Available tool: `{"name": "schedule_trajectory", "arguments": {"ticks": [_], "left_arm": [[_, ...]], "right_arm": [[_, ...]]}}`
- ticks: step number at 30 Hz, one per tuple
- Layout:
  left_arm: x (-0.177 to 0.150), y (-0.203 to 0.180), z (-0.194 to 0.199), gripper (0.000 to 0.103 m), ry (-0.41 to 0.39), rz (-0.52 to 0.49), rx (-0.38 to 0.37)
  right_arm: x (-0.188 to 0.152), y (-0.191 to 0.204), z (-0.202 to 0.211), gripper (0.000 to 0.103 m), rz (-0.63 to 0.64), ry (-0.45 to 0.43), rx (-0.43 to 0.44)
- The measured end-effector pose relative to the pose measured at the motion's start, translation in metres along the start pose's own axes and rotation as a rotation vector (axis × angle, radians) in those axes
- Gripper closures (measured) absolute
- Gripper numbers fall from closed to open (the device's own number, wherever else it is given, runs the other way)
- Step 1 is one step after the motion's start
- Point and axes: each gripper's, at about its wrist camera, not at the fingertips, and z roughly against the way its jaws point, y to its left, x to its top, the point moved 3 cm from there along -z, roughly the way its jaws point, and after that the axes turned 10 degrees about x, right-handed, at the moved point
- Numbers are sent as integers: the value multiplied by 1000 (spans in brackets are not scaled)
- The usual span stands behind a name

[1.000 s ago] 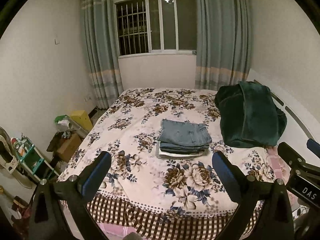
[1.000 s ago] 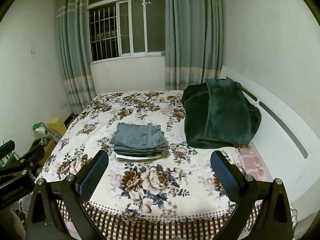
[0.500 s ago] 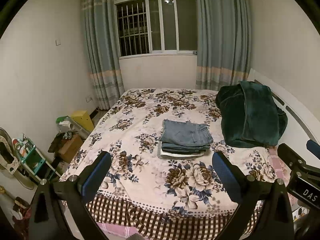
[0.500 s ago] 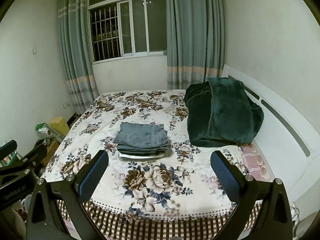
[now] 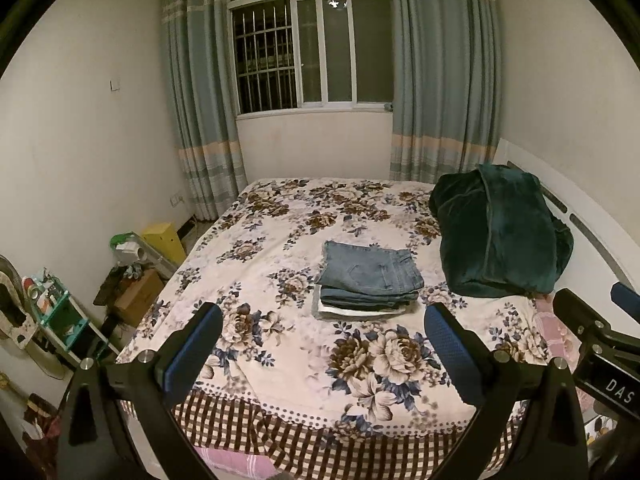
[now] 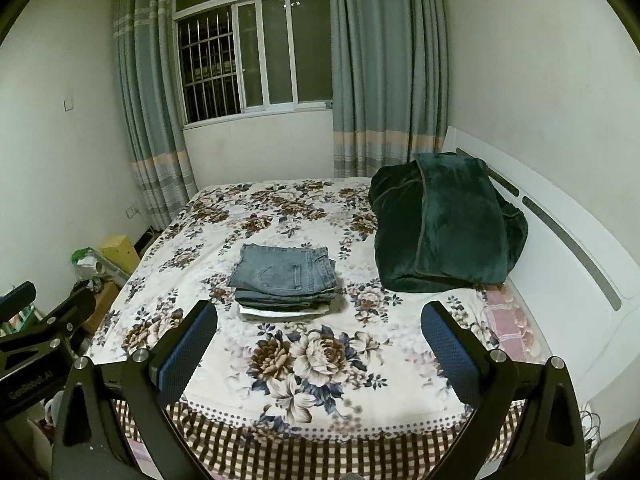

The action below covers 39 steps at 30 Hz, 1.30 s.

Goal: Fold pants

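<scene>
So both claws, left (image 5: 318, 344) and right (image 6: 320, 342), are hanging spread wide with nothing in them, and the jeans (image 5: 370, 276) are sitting folded on the bed (image 5: 280, 360), well ahead of both.

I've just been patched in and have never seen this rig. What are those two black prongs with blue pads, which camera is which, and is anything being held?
There is no robot arm: a person carries a hand-held gripper in each hand, each with a fisheye camera looking along its fingers. The left hand-held gripper and right hand-held gripper are both open and hold nothing. Each view catches the other gripper at its edge. On the floral bed lies a stack of folded jeans beside a dark green blanket.
</scene>
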Motion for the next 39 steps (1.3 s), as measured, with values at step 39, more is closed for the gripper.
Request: {"name": "schedule_trajectory", "arguments": {"ticks": [39], "left_arm": [[6, 0, -5, 0, 2, 4, 12]], "right_arm": [[-2, 22, -9, 0, -5, 14, 15]]}}
